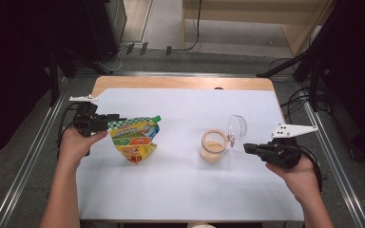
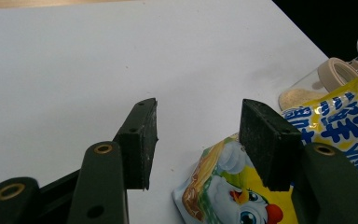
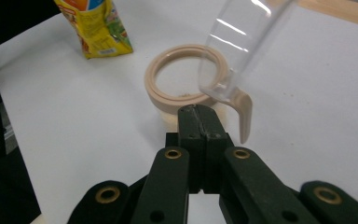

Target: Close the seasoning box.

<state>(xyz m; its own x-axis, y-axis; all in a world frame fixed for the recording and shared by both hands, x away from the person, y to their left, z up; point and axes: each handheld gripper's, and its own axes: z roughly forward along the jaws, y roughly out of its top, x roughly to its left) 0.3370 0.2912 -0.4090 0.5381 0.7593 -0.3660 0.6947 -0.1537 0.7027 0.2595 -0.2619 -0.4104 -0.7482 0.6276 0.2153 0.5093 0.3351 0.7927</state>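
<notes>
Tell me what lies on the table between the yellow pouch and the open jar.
Nothing: in the high view, only bare white table cover separates the yellow pouch from the open jar.

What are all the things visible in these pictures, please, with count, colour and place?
pouch: one, yellow with a green cap, left part of the table, beside the left hand-held gripper
jar: one, clear with a beige rim, pale powder inside, right of centre
lid: one, clear, hinged open, standing up at the jar's rim
table cover: one, white, over a wooden table
left hand-held gripper: one, black, jaws apart, at the pouch's top
right hand-held gripper: one, black, jaws shut on nothing, just right of the jar
</notes>
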